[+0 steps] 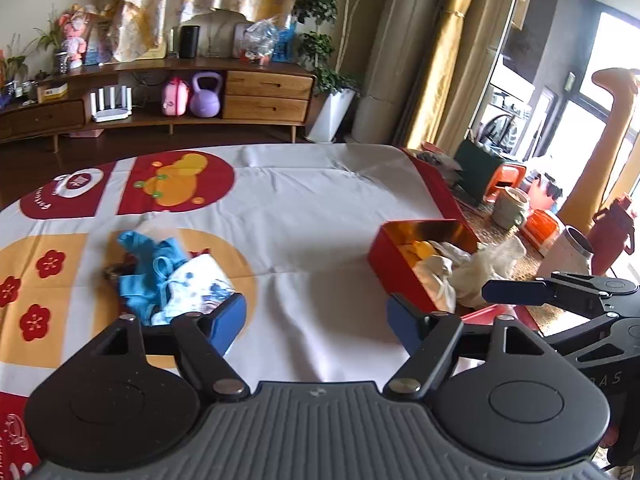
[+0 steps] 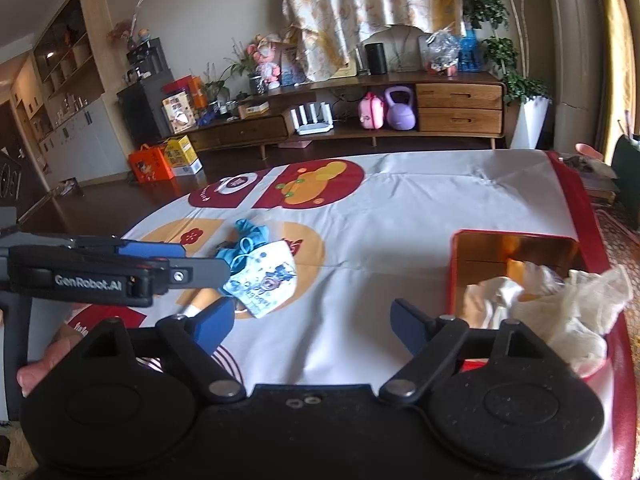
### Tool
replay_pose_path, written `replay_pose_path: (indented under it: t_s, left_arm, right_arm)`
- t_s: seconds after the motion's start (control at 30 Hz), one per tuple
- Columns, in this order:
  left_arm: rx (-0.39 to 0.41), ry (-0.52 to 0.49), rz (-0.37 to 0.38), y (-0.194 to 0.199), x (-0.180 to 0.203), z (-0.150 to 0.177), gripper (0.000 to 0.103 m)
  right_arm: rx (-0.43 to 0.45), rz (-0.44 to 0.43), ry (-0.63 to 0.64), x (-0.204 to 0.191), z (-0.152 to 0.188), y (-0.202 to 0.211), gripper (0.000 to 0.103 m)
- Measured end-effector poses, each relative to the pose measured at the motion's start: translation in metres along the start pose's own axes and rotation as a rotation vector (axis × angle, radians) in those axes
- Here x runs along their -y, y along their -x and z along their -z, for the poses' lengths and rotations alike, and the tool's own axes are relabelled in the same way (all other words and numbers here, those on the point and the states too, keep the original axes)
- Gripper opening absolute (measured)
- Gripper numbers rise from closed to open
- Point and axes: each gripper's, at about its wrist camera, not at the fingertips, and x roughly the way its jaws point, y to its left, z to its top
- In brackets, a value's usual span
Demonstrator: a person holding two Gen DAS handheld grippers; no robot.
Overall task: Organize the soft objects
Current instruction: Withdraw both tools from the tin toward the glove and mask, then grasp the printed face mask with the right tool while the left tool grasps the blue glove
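A small pile of soft cloths, blue fabric [image 1: 146, 268] and a white printed pouch [image 1: 200, 286], lies on the tablecloth to the left; it also shows in the right wrist view [image 2: 264, 276]. A red box [image 1: 394, 268] with a gold inside holds white and yellow cloths [image 1: 444, 268], some hanging over its rim [image 2: 576, 312]. My left gripper [image 1: 316, 320] is open and empty, its left finger beside the pouch. My right gripper [image 2: 312, 322] is open and empty, hovering between the pile and the box [image 2: 458, 276]. Each gripper shows from the side in the other's view.
The table carries a white cloth [image 1: 320, 208] with red and orange prints. A wooden sideboard [image 1: 264, 96] with toys and a kettlebell stands behind. Stools, jars and a bottle stand on the floor to the right [image 1: 540, 216].
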Motion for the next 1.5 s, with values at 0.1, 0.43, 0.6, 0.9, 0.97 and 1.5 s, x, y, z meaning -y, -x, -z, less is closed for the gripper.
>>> replay_pose_path:
  t_s: [0.1,0.43,0.6,0.9,0.97,1.5]
  left_arm:
    - [0.003,0.013,-0.015,0.002,-0.017,0.001,0.084]
    - [0.033,0.046,-0.052,0.001,-0.071,-0.002,0.100]
    - [0.044,0.083,-0.089,-0.009,-0.099,-0.007,0.100]
    - [0.033,0.182,-0.154,-0.038,-0.146,-0.008,0.102]
    - [0.021,0.191,-0.173,-0.047,-0.154,-0.007,0.102]
    - [0.017,0.227,-0.302,-0.101,-0.181,-0.003,0.102]
  right_arm:
    - [-0.006,-0.010,0.013,-0.010,-0.002,-0.010,0.094]
    - [-0.036,-0.044,0.035,-0.031,-0.010,-0.051,0.103]
    - [-0.057,-0.051,0.049,-0.039,-0.015,-0.076,0.103]
    - [-0.100,-0.039,0.077,-0.047,-0.020,-0.129,0.103]
    - [-0.112,-0.032,0.078,-0.046,-0.019,-0.143,0.102]
    - [-0.184,-0.027,0.067,-0.049,-0.021,-0.232,0.102]
